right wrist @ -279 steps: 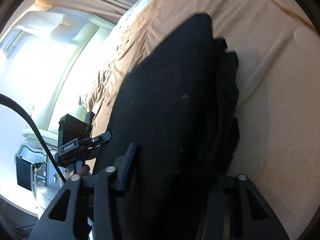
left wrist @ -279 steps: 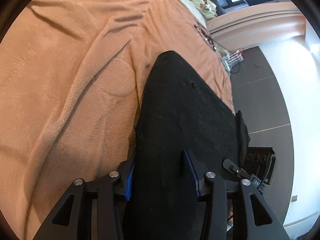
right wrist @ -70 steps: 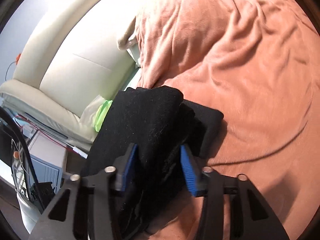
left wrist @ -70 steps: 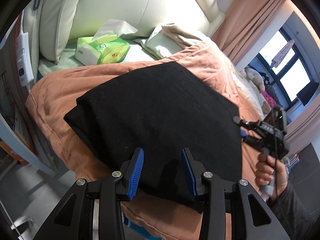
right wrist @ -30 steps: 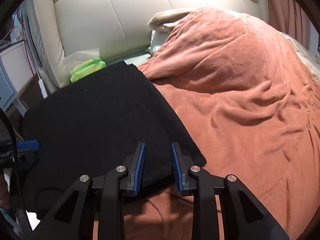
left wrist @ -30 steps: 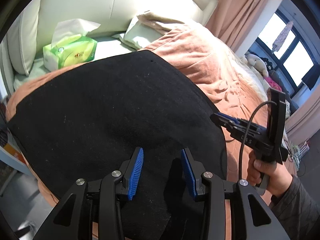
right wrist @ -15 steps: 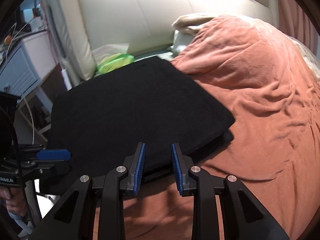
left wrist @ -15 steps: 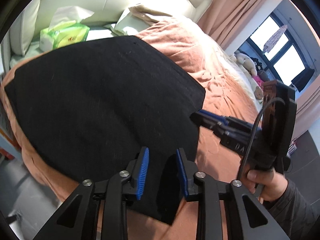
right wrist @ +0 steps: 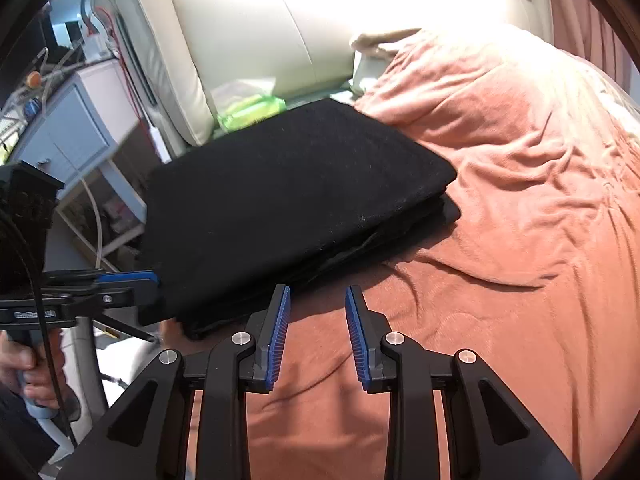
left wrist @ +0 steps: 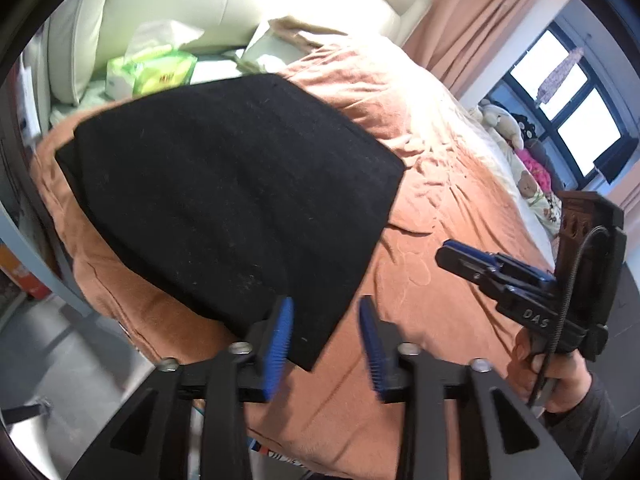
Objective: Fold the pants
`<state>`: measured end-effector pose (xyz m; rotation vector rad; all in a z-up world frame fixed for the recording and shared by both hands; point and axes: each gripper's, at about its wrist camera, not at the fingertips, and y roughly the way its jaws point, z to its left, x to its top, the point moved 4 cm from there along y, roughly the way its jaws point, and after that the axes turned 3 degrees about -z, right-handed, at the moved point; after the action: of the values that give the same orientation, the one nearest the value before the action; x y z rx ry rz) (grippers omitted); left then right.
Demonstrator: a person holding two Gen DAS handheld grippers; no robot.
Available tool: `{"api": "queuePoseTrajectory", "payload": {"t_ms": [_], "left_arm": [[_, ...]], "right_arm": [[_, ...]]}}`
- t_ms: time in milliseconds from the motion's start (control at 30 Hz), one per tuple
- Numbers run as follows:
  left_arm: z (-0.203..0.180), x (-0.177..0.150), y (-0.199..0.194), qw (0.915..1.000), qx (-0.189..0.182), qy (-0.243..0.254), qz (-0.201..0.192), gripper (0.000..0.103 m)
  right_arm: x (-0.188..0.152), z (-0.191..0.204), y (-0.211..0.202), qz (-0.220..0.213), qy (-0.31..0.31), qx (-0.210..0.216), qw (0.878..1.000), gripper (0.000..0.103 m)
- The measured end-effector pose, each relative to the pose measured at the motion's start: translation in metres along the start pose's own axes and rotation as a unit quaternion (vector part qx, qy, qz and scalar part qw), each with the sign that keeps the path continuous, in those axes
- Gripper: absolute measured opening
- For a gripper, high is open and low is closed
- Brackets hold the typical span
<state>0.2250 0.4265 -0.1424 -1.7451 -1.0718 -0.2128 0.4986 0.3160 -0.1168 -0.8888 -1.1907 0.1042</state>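
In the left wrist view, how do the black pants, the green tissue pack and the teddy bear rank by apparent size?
1. black pants, clearly largest.
2. green tissue pack.
3. teddy bear, smallest, though it lies farther from the camera, so its true size is unsure.

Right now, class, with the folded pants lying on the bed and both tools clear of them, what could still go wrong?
1. The pants lie near the blanket's edge; a nudge might slide them off.
2. The left tool has just been opening over one corner; it might snag it.
3. In the right wrist view the lower layers stick out, so the stack may splay if it is lifted.
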Motion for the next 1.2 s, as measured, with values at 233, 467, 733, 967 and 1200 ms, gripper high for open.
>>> {"api": "queuePoseTrajectory", "payload": {"t_ms": [233, 467, 733, 967, 1200], "left_arm": [[-0.039, -0.005, -0.032, 0.9987, 0.012, 0.038, -0.031, 0.08], [-0.077, -0.019, -0.063, 0.9968, 0.01, 0.061, -0.05, 0.1], [-0.125, -0.036, -0.095, 0.9938, 0.009, 0.093, -0.06, 0.102], [-0.163, -0.057, -0.126, 0.9894, 0.012, 0.122, -0.078, 0.102], [-0.187, -0.077, -0.147, 0.9857, -0.001, 0.141, -0.092, 0.102]], "right_arm": [[-0.008, 0.001, -0.062, -0.032, 0.011, -0.02, 0.999, 0.078], [-0.028, -0.004, -0.127, -0.051, 0.025, -0.044, 0.997, 0.092], [-0.054, -0.003, -0.217, -0.081, 0.028, -0.081, 0.993, 0.103], [-0.084, 0.013, -0.295, -0.113, 0.029, -0.116, 0.986, 0.103], [-0.114, 0.025, -0.351, -0.132, 0.039, -0.137, 0.981, 0.103]]}}
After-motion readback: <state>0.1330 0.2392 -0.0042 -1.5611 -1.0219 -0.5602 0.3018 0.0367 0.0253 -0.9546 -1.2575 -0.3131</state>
